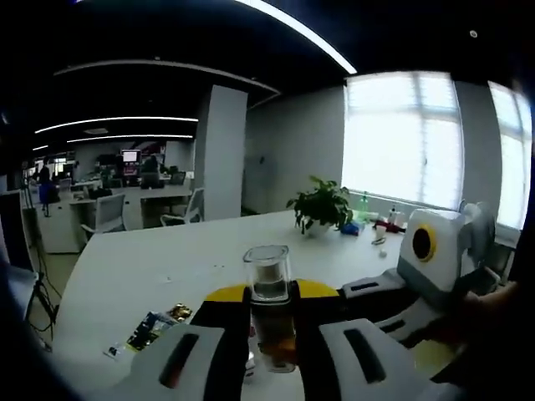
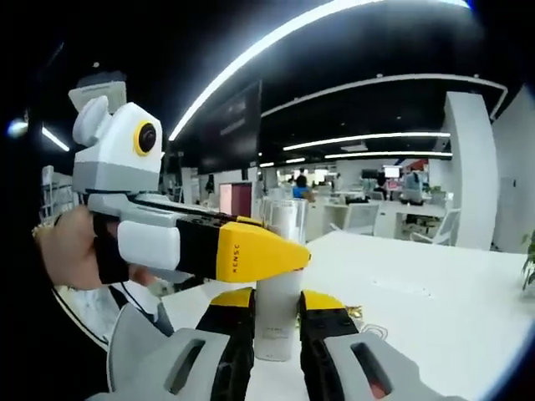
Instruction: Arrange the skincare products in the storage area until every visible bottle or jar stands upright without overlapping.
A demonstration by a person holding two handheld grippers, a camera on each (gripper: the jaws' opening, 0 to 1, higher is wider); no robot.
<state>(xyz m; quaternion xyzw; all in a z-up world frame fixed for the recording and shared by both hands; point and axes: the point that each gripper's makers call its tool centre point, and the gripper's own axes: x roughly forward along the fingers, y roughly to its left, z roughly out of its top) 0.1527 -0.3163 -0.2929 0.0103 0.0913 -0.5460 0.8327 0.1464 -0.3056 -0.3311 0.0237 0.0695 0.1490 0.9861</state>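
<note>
Open office, white tabletop under both tongs. Left tongs pinch an upright bottle, long axis vertical. Right tongs also close on it, just ahead between its jaws. Next: one side lets go.

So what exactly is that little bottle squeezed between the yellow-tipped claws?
The bottle looks like clear plastic or glass, with a transparent cap over a darker inner top and amber liquid in its lower part. It stands upright, held between the jaws of the left gripper. The right gripper closes on it too, where its body looks pale. A white table lies behind it; whether its base touches the table, I cannot tell.
</note>
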